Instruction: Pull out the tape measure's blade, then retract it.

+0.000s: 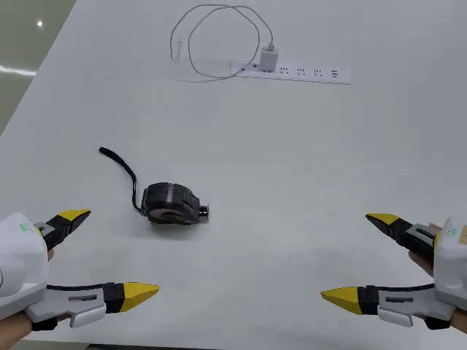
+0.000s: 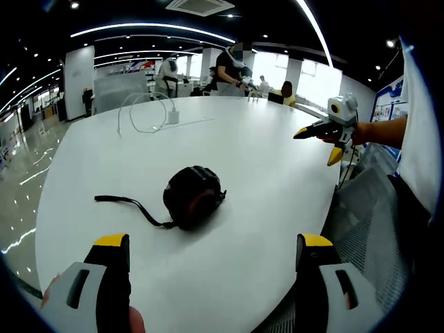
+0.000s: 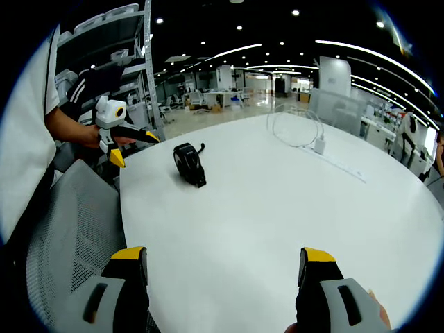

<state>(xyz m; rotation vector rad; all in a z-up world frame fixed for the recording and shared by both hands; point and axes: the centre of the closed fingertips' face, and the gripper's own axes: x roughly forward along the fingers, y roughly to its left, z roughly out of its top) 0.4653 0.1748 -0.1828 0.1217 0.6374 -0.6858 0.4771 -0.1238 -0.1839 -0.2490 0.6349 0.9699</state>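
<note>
Both claws spread, tape measure untouched.
My left claw point(image 1: 122, 251) and right claw point(image 1: 344, 255) hover with jaws wide apart over the white table point(image 1: 292, 146). The black tape measure point(image 1: 171, 204) lies between them, nearer my left, blade in.

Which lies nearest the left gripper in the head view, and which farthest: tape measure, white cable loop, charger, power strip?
1. Tape measure, just ahead of the left gripper.
2. White cable loop, far side, toward the left.
3. Charger and power strip, far right: plugged together, so too close to call.
</note>
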